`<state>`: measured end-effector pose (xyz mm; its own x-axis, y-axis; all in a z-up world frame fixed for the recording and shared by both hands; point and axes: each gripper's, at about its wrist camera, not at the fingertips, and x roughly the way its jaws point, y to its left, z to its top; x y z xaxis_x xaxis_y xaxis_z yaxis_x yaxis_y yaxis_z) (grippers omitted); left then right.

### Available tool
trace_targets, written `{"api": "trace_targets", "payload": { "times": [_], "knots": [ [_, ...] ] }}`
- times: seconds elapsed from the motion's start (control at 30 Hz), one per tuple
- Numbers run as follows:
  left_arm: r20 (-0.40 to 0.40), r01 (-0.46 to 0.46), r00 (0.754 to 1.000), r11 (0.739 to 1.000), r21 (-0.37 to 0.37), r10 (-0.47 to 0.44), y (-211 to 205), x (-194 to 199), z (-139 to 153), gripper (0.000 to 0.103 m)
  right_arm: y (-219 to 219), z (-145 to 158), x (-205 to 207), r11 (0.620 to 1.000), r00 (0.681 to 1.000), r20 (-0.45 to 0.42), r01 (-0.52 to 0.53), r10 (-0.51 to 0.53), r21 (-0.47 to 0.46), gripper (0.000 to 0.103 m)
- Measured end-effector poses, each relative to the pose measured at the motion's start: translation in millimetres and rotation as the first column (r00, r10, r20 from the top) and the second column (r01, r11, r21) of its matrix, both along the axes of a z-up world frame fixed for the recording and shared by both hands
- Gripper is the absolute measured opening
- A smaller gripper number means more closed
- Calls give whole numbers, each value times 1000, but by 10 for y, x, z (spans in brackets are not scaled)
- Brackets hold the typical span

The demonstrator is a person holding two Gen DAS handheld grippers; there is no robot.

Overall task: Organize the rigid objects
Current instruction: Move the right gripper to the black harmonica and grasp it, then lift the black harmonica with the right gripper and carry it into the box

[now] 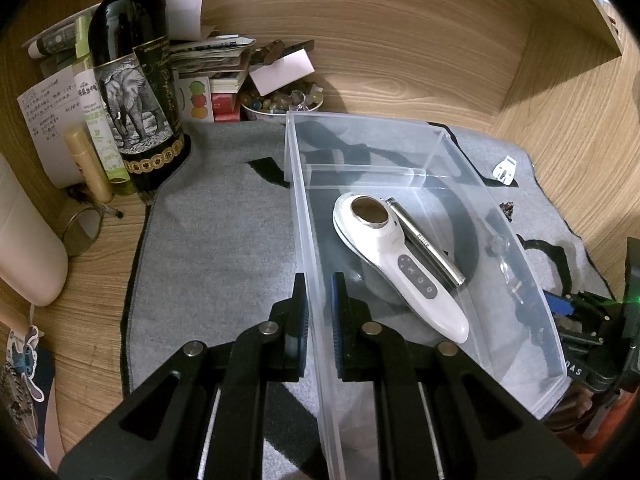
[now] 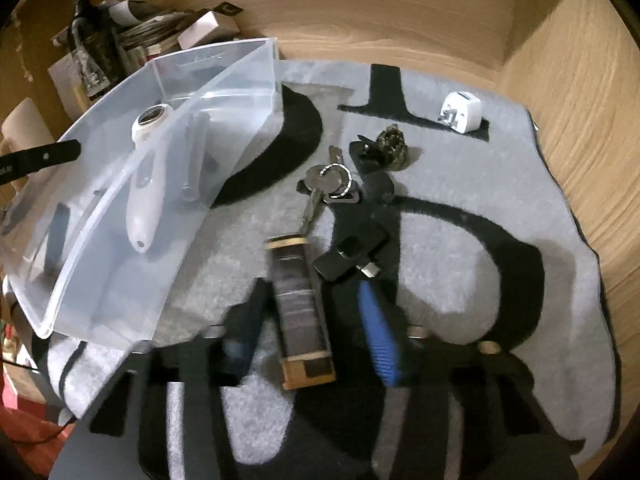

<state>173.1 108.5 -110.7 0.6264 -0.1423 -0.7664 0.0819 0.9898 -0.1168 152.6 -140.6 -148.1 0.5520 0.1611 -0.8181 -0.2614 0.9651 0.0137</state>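
Note:
A clear plastic bin (image 1: pixel 516 240) (image 2: pixel 224 64) stands on the grey mat. Inside lie a white handheld device (image 1: pixel 396 264) (image 2: pixel 140 200) and a silver metal tube (image 1: pixel 428 240). My left gripper (image 1: pixel 319 294) is shut on the bin's left wall, one finger on each side. My right gripper (image 2: pixel 312 300) is open, its fingers on either side of a dark, gold-trimmed rectangular lighter-like object (image 2: pixel 300 308) lying on the mat. Beyond it lie a key bunch (image 2: pixel 328 184), a black USB adapter (image 2: pixel 352 256), a dark metal trinket (image 2: pixel 390 146) and a white charger plug (image 2: pixel 460 114).
A wine bottle (image 1: pixel 132 80), slim bottles, papers, books and a bowl of beads (image 1: pixel 280 102) crowd the back left corner. A metal ring (image 1: pixel 80 232) and a cream cylinder (image 1: pixel 28 248) lie at the left. Wooden walls (image 1: pixel 560 120) close the back and right.

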Motion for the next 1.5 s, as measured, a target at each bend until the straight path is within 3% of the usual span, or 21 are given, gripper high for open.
{"api": "trace_targets", "payload": {
  "times": [0.07, 0.37, 1.03, 1.27, 1.5],
  "knots": [
    [0, 0, 1000, 1000, -1, 0, 6, -3, -2, 10, -3, 15, 8, 1000, 1000, 0, -2, 2, -2, 22],
    [-1, -1, 1000, 1000, -1, 1, 4, -1, -2, 10, 24, 131, -27, 1000, 999, 31, -9, 9, 17, 22],
    [-2, -1, 1000, 1000, -2, 1, 3, 4, -2, 10, 218, 917, 302, 998, 957, 287, -44, 31, 38, 21],
    [-3, -3, 1000, 1000, -4, 3, 4, 5, -5, 10, 405, 1085, 379, 994, 937, 340, -103, 84, 38, 21],
    [-3, -3, 1000, 1000, -3, 3, 4, 9, -6, 10, 674, 1038, 452, 980, 928, 330, -195, 172, 38, 22]
  ]
}}
